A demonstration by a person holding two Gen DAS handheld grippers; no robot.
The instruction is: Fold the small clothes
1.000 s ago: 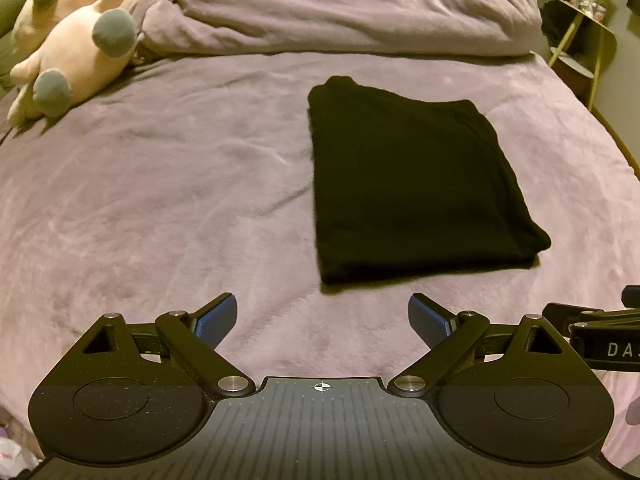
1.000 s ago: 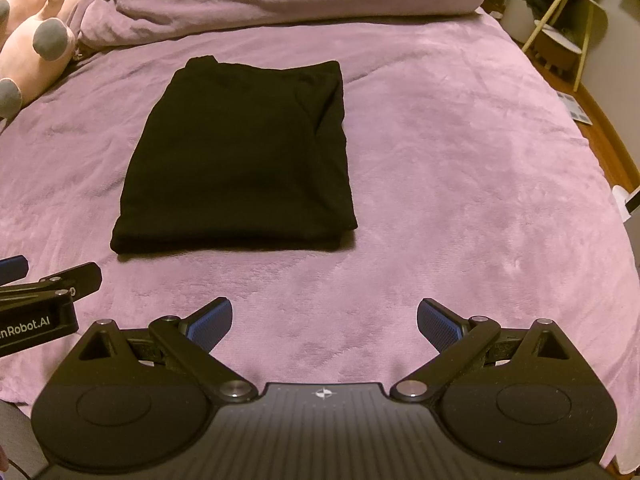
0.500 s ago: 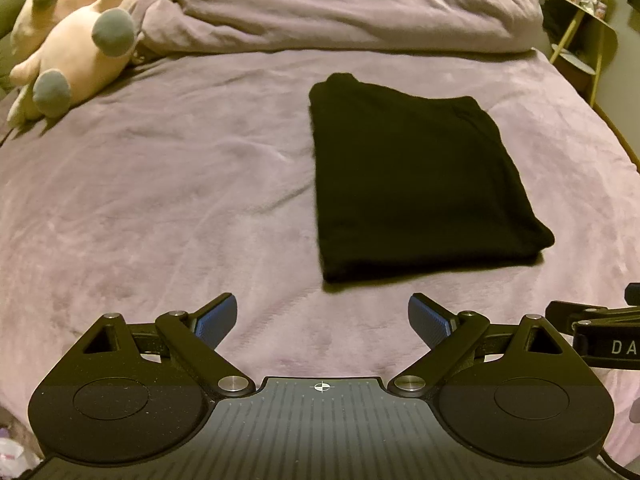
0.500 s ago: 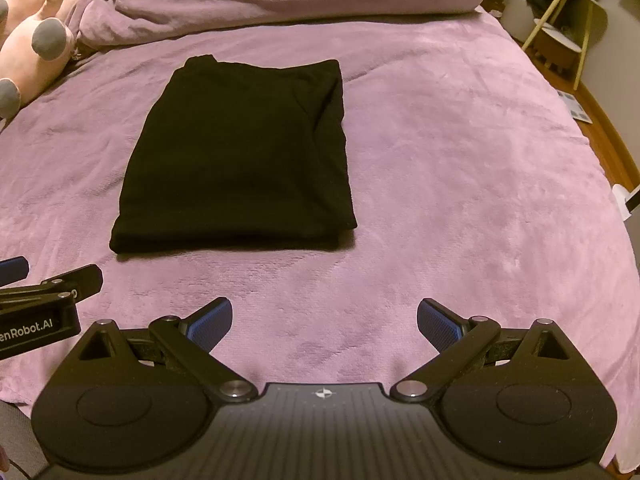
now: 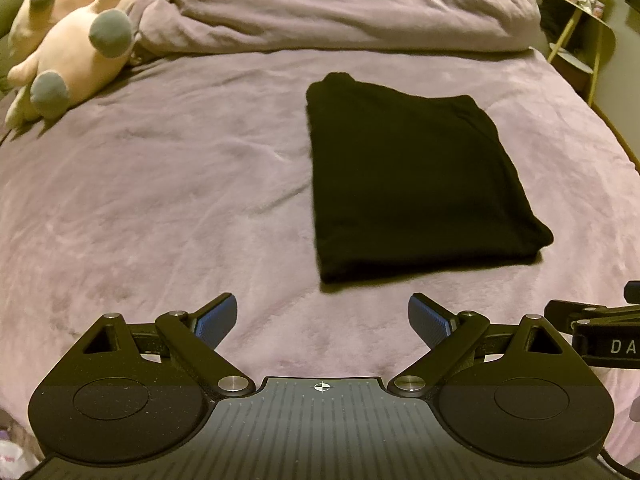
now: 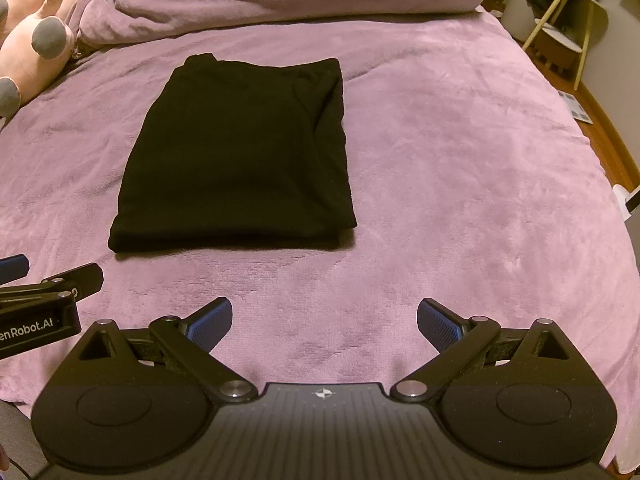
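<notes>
Lying at 1 o'clock of the left gripper (image 5: 322,320) and 11 of the right gripper (image 6: 325,322), the black garment (image 6: 236,156) runs lengthwise away; both spread wide, empty.

Brightness: dim, warm indoor light; colour cast differs, greyer in the left wrist view, pinker in the right.
Shadows: a soft, narrow shadow along the near edge of the folded black garment (image 5: 416,184) (image 6: 240,152) on the mauve plush bed blanket (image 5: 160,200) (image 6: 460,160).
Detail: the garment reads as near-featureless black; folds barely show.
Distortion: strong fisheye bending, bed edges curve; corners darken.
Sharpness: centre fairly crisp, far background soft and grainy.
</notes>
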